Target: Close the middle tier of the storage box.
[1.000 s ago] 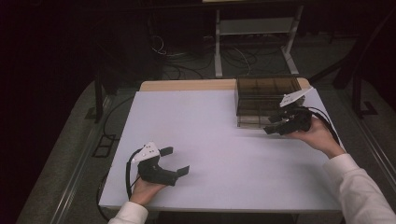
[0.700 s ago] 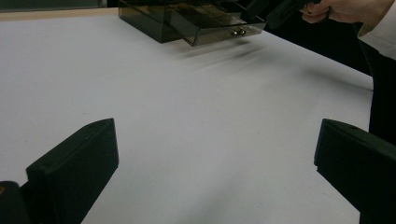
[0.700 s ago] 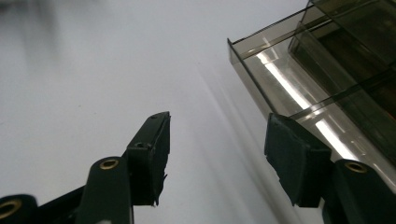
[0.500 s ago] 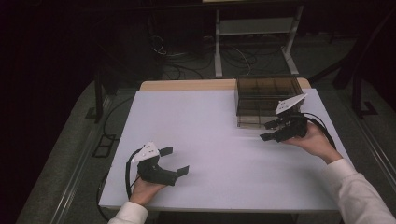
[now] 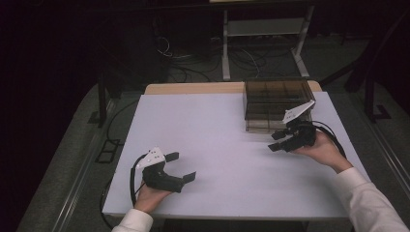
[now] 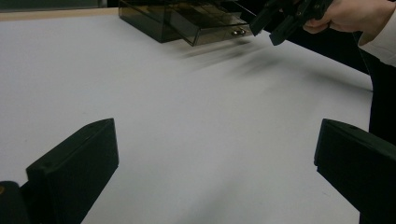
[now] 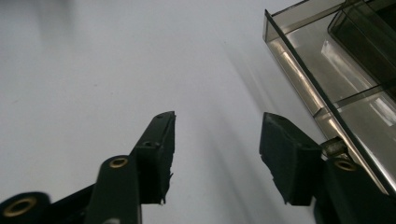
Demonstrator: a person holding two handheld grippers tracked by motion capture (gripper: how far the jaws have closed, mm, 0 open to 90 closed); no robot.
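Two grippers over one white bench (image 5: 222, 145): left gripper (image 5: 181, 171), lower left, resting idle, jaws wide and empty; right gripper (image 5: 279, 141), right of centre, jaws part-open, just narrowing on nothing, apparently lining up on smoked drawer box (image 5: 275, 99) just above it, upper right

No readable text, label or number anywhere

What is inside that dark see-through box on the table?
The smoky plastic box has dividers making compartments, and those look empty. Its bottom drawer is pulled partly out; nothing shows in the open part. The deeper part of the drawer is hidden.
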